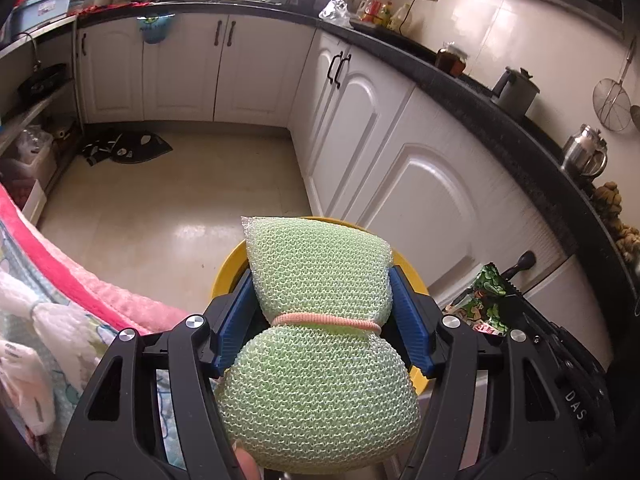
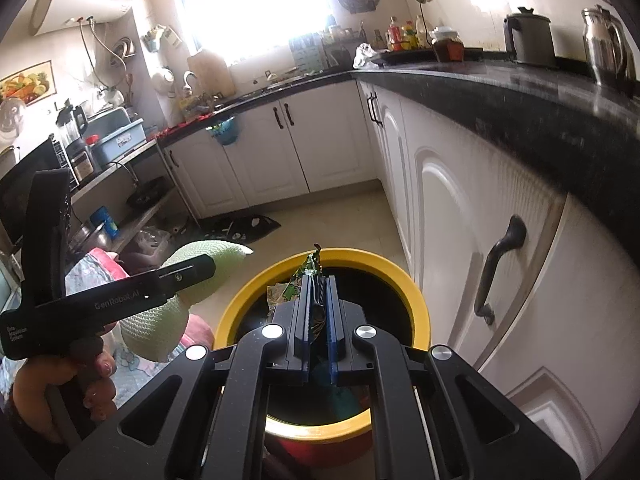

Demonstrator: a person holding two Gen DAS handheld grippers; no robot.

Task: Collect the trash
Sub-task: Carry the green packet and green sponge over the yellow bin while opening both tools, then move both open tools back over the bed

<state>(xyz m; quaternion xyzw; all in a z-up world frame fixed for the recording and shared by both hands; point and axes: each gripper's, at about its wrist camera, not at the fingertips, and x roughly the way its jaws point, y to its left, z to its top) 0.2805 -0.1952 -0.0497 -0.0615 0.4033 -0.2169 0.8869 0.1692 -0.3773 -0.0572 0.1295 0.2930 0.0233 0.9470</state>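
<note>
My left gripper (image 1: 320,280) is shut on a green mesh scrubber (image 1: 320,360) tied at its waist with a pink band, its blue pads (image 1: 408,312) pressing both sides. Under it shows the yellow rim of a bin (image 1: 224,276). In the right wrist view my right gripper (image 2: 319,276) is shut on a crumpled green snack wrapper (image 2: 294,286) and hangs over the bin's (image 2: 240,304) dark opening. The scrubber (image 2: 160,320) sits left of the bin, beside the rim. The wrapper (image 1: 486,300) also appears at the right of the left wrist view.
White cabinet doors (image 1: 420,184) with a black handle (image 2: 496,268) stand close on the bin's right, under a black countertop (image 2: 520,92). A pink cloth (image 1: 80,280) lies at the left. A dark mat (image 1: 128,148) rests on the tiled floor farther off.
</note>
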